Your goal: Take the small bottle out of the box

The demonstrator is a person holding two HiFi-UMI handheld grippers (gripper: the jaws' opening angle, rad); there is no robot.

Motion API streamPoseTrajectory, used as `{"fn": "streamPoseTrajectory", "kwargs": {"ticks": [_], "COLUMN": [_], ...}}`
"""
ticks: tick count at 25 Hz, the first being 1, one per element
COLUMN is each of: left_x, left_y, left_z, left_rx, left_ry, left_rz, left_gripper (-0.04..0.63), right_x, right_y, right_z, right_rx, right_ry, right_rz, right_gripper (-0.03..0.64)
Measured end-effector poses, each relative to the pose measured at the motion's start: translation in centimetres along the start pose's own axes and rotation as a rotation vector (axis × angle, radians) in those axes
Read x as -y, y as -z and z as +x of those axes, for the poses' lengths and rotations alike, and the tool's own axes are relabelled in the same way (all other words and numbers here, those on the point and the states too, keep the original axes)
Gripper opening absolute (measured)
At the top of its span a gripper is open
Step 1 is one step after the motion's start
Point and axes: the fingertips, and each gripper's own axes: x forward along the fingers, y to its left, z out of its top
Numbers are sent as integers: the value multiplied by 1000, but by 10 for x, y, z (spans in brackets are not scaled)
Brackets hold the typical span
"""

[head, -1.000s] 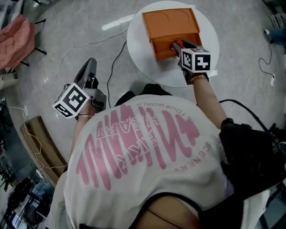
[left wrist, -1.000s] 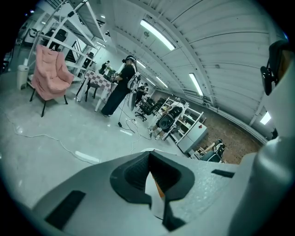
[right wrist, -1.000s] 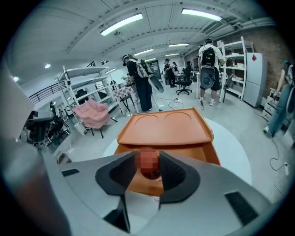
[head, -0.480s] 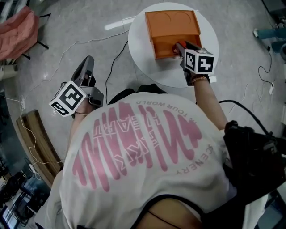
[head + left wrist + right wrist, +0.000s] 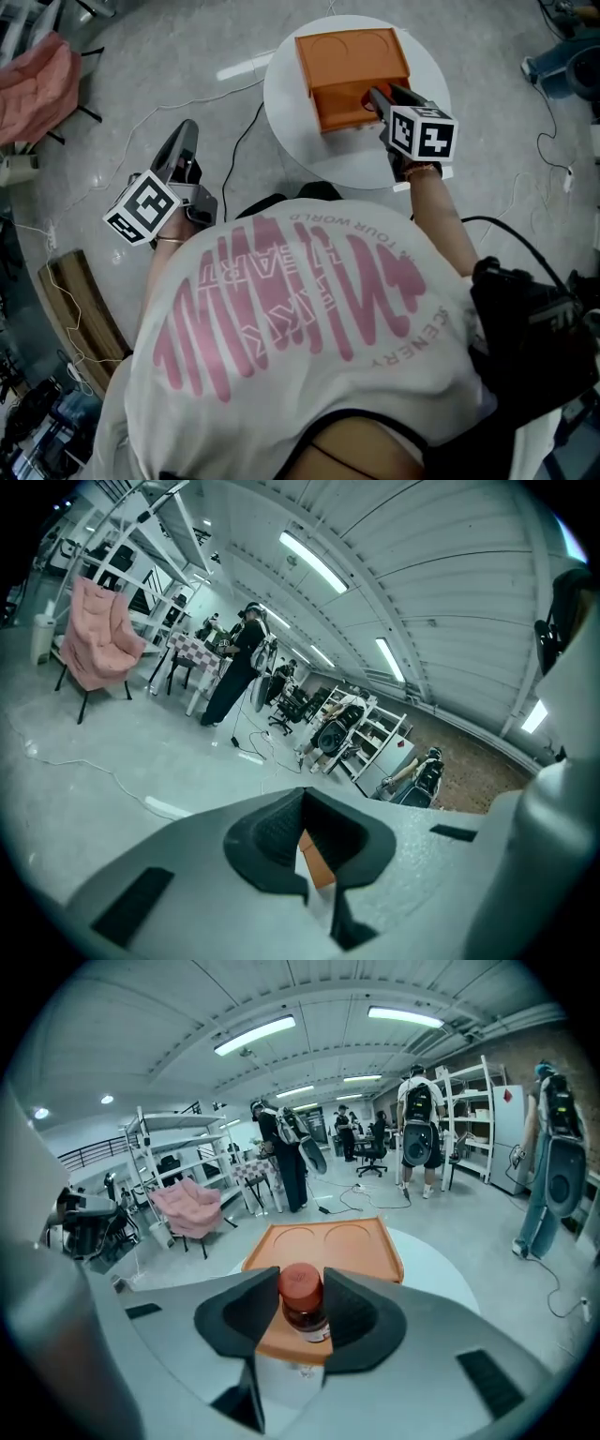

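Right jaws: the right gripper (image 5: 302, 1290) has its dark jaws pinching a small brown glass bottle with a red cap (image 5: 305, 1314), one pad on each side of it just under the cap

Bottle: upright, cap up, squarely between the jaw tips; its white label faces the right gripper view's camera

Bottle and box: its base shows in front of the near rim of the orange plastic box (image 5: 323, 1239); whether it touches the box cannot be told

Right gripper from above: in the head view the right gripper (image 5: 378, 97) reaches over the near, open compartment of the orange plastic box (image 5: 352, 56), marker cube towards the person

Box: it lies on the round white tabletop (image 5: 300, 131); its far half is a flat top with two round impressions

Left jaws: the left gripper (image 5: 302, 799) has its jaws pressed together at the tips with nothing between them; a sliver of orange and white shows past them

Left gripper from above: the left gripper (image 5: 185, 142) is held well apart from the tabletop, over the grey floor (image 5: 141, 75), to the person's left
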Motion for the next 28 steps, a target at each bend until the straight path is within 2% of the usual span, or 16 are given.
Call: {"fn": "streamPoseTrajectory", "kwargs": {"ticks": [9, 18, 25, 28], "left_x": [21, 55, 72, 81], "left_y": [-5, -22, -36, -51], "left_z": [6, 7, 26, 31], "left_rx": [-15, 12, -24, -32], "left_ry": [76, 207, 317, 360], "left_rz": [36, 61, 91, 80], "left_gripper": [8, 7, 8, 8], "right_x": [-9, -29, -43, -51], "right_y": [-29, -73, -91, -105], "right_z": [-38, -88, -107, -122], "right_rx": [77, 228, 263, 288], "right_ry": [27, 60, 122, 153], "right_rz": [-21, -60, -82, -77], "right_gripper": [143, 129, 127, 127]}}
